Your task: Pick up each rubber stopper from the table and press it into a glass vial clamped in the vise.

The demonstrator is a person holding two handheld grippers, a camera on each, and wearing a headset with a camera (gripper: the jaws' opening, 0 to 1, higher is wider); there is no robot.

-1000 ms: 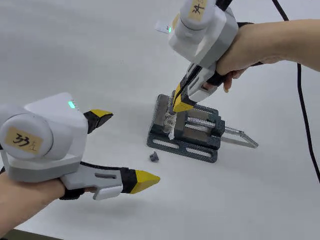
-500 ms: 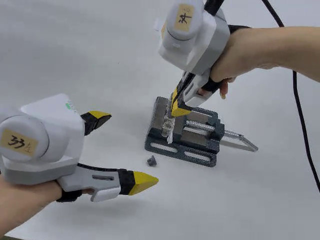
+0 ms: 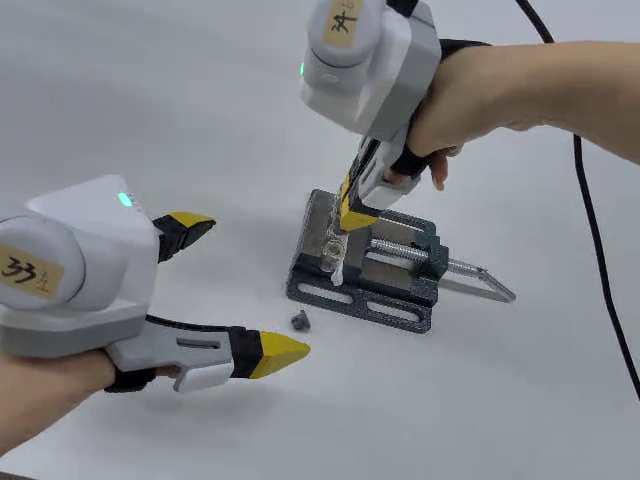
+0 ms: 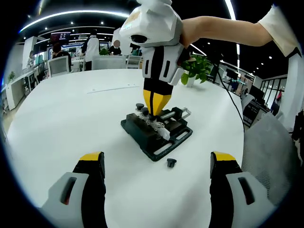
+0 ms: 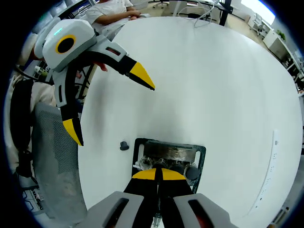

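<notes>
Currently we are logging one loose rubber stopper (image 3: 300, 320) lying on the table (image 3: 150, 100) beside the vise (image 3: 400, 305), right gripper (image 3: 350, 215) jaws-together at the clamped glass vials (image 3: 333, 252), left gripper (image 3: 240, 285) hanging wide apart; we are judging off-centre pressing could crack glass.

A white round desk (image 4: 57, 109) is spreading wide under ceiling light strips (image 4: 71, 16). A green plant (image 4: 199, 71) is standing by its far edge, and a grey mesh chair (image 5: 52, 156) is sitting beside its near edge.

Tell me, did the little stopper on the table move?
No. The stopper lies just off the near corner of the vise, same as before; only the camera shifted.
</notes>
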